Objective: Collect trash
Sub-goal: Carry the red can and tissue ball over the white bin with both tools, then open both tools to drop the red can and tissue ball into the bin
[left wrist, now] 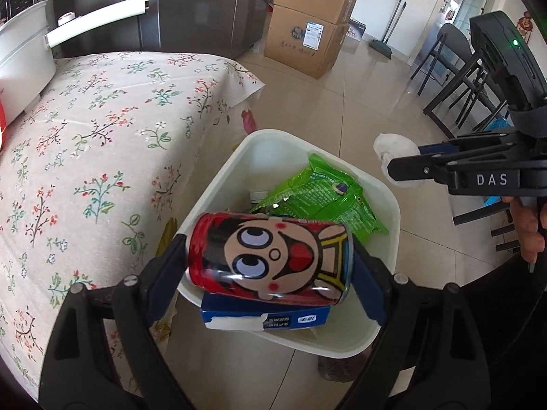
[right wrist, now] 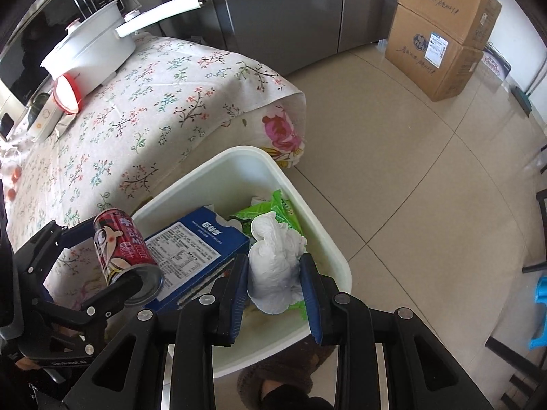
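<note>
Below both grippers stands a white bin (right wrist: 336, 256) holding a blue carton (right wrist: 201, 242) and a green wrapper (left wrist: 324, 198). The left gripper (left wrist: 270, 266) clamps a red can (left wrist: 270, 259) endwise; the right gripper (right wrist: 273, 280) pinches a crumpled white tissue (right wrist: 273, 259).

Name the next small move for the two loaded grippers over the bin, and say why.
Probably open both and drop the loads. The left gripper holds the red can and the right gripper the crumpled tissue, both above the white bin.
</note>
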### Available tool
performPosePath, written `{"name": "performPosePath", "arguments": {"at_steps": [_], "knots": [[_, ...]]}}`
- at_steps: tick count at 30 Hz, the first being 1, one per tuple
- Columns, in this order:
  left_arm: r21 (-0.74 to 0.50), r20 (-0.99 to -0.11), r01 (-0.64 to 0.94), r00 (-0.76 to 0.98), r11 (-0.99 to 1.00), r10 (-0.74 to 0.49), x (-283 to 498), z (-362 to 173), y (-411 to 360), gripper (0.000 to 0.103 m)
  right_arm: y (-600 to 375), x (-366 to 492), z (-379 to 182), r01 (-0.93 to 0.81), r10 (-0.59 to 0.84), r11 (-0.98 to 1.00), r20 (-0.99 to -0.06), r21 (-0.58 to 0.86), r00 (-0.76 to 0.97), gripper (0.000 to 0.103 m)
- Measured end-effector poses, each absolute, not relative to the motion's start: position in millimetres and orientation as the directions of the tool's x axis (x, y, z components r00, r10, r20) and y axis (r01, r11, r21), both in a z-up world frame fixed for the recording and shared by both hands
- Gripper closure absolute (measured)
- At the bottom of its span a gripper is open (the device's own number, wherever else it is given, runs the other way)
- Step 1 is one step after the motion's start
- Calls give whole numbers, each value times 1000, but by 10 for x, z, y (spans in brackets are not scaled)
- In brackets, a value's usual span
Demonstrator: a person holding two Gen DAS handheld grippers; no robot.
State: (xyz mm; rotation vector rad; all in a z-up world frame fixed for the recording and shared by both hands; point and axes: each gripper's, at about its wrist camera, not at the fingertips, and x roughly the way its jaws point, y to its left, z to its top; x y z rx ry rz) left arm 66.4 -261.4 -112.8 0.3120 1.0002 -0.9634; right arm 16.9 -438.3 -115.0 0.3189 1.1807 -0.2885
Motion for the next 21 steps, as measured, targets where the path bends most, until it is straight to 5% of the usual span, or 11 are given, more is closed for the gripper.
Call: {"name": "performPosePath", "arguments": {"at_steps": [21], "knots": [[-129,-819,683,336,719,-466,810,-791,-1801,8,-4161,520,-1376,365,-46,929,-962,58,270,72]]}}
